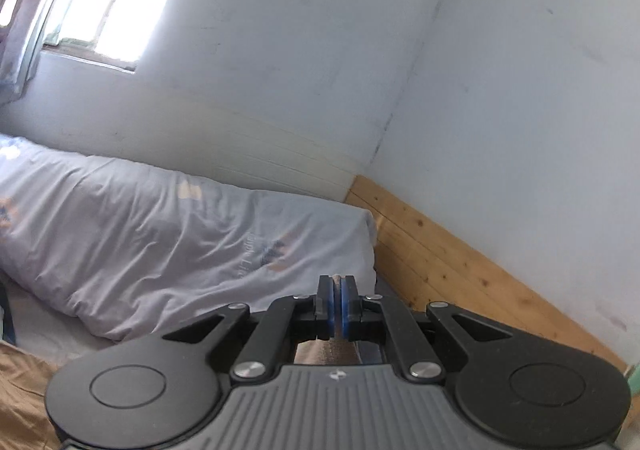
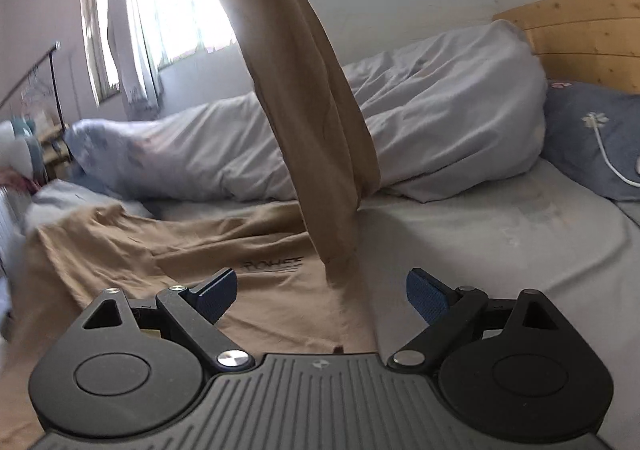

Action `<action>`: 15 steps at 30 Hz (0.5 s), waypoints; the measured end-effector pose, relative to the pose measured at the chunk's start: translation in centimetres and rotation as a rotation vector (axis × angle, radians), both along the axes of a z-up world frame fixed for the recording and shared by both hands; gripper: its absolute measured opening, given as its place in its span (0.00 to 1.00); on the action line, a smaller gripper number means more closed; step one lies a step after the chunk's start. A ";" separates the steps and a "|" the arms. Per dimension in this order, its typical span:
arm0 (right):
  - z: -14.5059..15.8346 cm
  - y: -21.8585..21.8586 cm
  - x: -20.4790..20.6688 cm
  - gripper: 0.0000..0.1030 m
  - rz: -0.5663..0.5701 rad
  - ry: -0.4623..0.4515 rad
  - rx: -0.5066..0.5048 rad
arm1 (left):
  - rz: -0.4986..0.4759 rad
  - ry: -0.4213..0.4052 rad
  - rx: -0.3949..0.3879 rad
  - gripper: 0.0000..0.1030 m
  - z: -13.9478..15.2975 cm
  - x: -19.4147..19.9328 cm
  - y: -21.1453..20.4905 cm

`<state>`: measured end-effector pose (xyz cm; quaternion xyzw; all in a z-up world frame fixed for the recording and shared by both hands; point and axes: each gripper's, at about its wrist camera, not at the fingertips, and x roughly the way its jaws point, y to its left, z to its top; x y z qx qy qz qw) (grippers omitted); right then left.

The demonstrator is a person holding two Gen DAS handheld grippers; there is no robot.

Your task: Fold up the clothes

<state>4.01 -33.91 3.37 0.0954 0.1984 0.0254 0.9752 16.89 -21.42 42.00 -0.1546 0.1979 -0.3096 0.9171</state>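
A tan garment [image 2: 160, 250] with a dark printed logo lies spread on the bed's grey sheet [image 2: 480, 242]. One part of it [image 2: 304, 89] is pulled up in a long hanging strip that runs off the top of the right wrist view. My left gripper [image 1: 337, 282] is raised and shut, with a sliver of tan cloth [image 1: 324, 352] pinched between its blue pads. More of the garment [image 1: 24, 390] shows at the lower left of that view. My right gripper [image 2: 320, 290] hovers open just above the lying cloth, near the foot of the raised strip, with nothing between its fingers.
A bunched pale grey duvet [image 2: 440, 109] lies along the wall side of the bed. A wooden headboard [image 2: 580, 37] stands at the right, with a blue flowered pillow [image 2: 592, 137] and a white cable [image 2: 608, 161] below it. A bright window [image 2: 172, 1] with curtains is at the back left.
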 end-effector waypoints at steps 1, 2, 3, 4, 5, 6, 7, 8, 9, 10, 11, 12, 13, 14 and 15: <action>-0.4 0.5 1.0 0.91 0.005 0.000 -0.023 | 0.003 0.000 -0.005 0.01 0.2 0.3 0.3; -0.7 1.1 2.0 0.90 0.012 -0.002 -0.051 | 0.005 0.001 -0.011 0.01 0.4 0.6 0.6; -1.0 1.7 3.0 0.90 0.016 -0.003 -0.080 | 0.007 0.003 -0.020 0.01 0.5 0.8 0.9; -1.2 2.3 4.2 0.90 0.021 0.003 -0.111 | 0.010 0.002 -0.025 0.01 0.7 1.0 1.1; -1.4 2.9 5.5 0.88 0.030 0.010 -0.138 | 0.013 -0.006 -0.024 0.01 0.9 1.1 1.2; -1.7 3.3 6.6 0.86 0.041 0.014 -0.161 | 0.014 -0.013 -0.020 0.01 1.1 1.2 1.3; -1.9 3.7 7.7 0.79 0.053 0.018 -0.195 | 0.015 -0.017 -0.017 0.01 1.2 1.2 1.4; -2.2 4.1 8.6 0.72 0.066 0.025 -0.240 | 0.015 -0.018 -0.013 0.01 1.3 1.2 1.5; -2.5 4.5 9.5 0.69 0.072 0.034 -0.276 | 0.014 -0.018 -0.008 0.01 1.4 1.3 1.7; -2.9 4.7 10.2 0.64 0.071 0.045 -0.294 | 0.014 -0.019 -0.001 0.01 1.4 1.3 1.8; -3.3 4.8 10.9 0.59 0.068 0.052 -0.301 | 0.014 -0.018 0.007 0.01 1.4 1.4 1.8; -3.7 4.8 11.4 0.58 0.059 0.061 -0.306 | 0.014 -0.018 0.015 0.01 1.4 1.5 1.8; -4.2 4.9 11.9 0.54 0.053 0.075 -0.313 | 0.016 -0.018 0.021 0.01 1.4 1.6 1.8; -4.6 4.9 12.3 0.49 0.053 0.090 -0.324 | 0.020 -0.020 0.023 0.01 1.4 1.7 1.9; -5.0 5.0 12.6 0.46 0.055 0.101 -0.333 | 0.025 -0.021 0.019 0.01 1.4 1.8 2.1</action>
